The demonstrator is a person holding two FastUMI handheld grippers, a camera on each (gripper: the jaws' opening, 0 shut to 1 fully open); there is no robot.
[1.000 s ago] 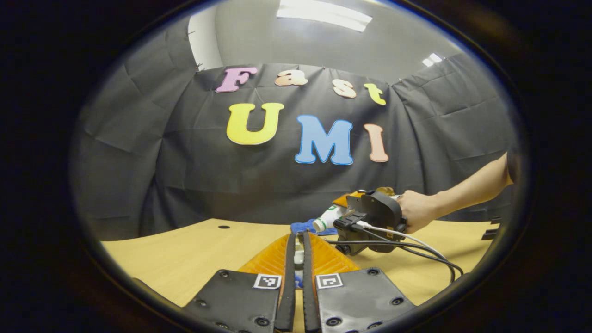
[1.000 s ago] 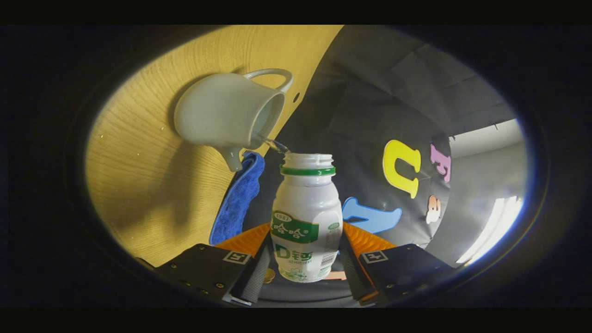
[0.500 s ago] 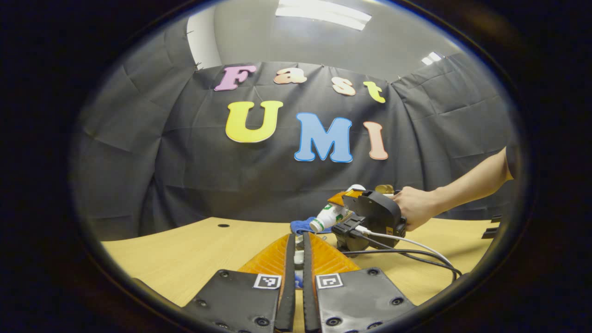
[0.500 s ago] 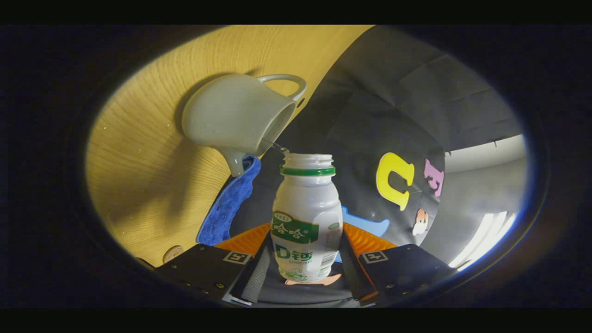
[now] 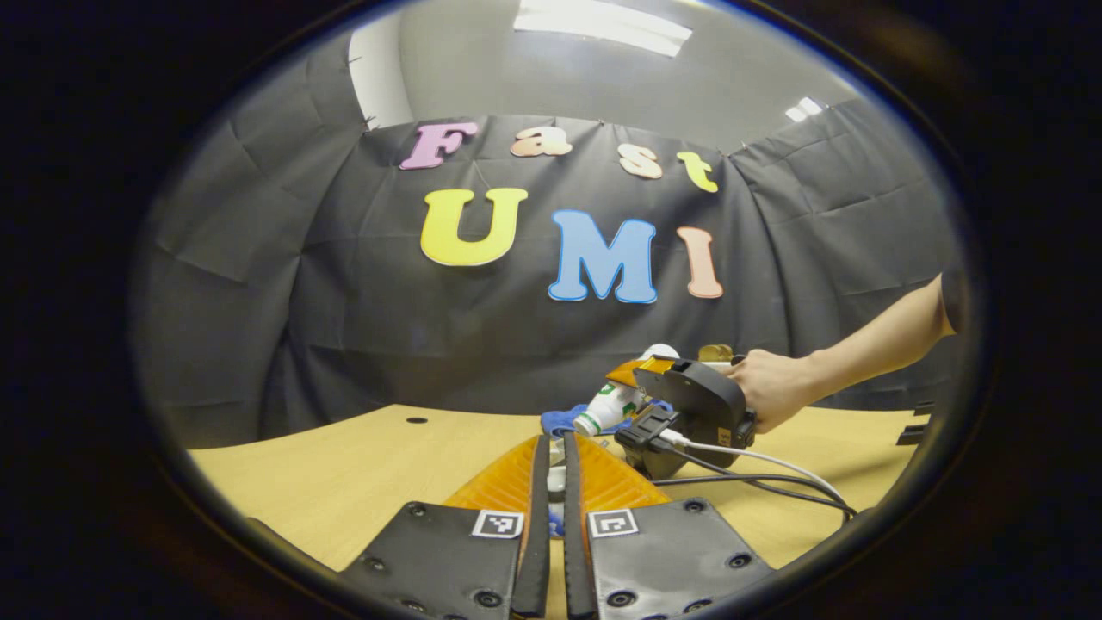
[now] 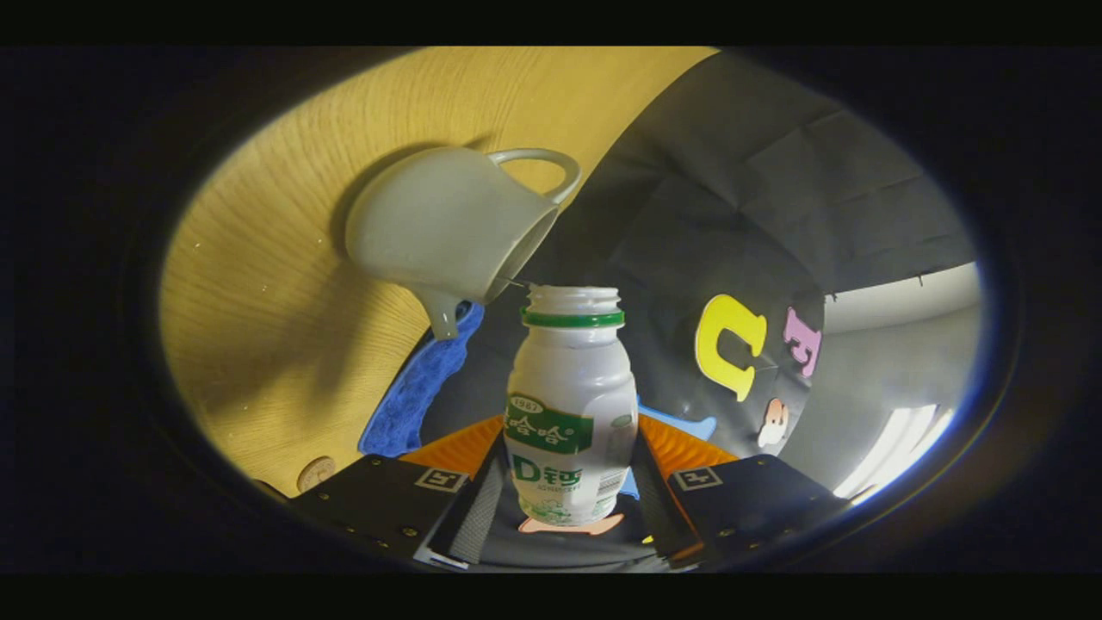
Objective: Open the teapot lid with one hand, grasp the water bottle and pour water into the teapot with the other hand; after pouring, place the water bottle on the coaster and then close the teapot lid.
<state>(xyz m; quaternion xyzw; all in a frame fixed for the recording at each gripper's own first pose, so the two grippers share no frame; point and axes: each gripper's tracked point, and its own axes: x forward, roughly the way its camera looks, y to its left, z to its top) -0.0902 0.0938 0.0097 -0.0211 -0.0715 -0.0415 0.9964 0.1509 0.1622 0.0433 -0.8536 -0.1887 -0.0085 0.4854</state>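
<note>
Wooden table [image 6: 258,284]: R gripper [image 6: 568,491] pinches bottle [image 6: 568,405], mouth by teapot [image 6: 448,232]; L gripper [image 5: 556,482] fingers clamp sth small, unclear.

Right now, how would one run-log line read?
step: pouring | right hand-held gripper: shut on water bottle, tipped at teapot | left hand-held gripper: holds lid

Left gripper [image 5: 556,482] seemingly closed; right gripper [image 6: 570,482] clamped, tilted.

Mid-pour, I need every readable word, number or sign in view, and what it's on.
water bottle, held by the right gripper: printed green label, not read out; fine print blurred.
marker squares on right gripper and left gripper: coded patterns, no words.
teapot: no text.
</note>
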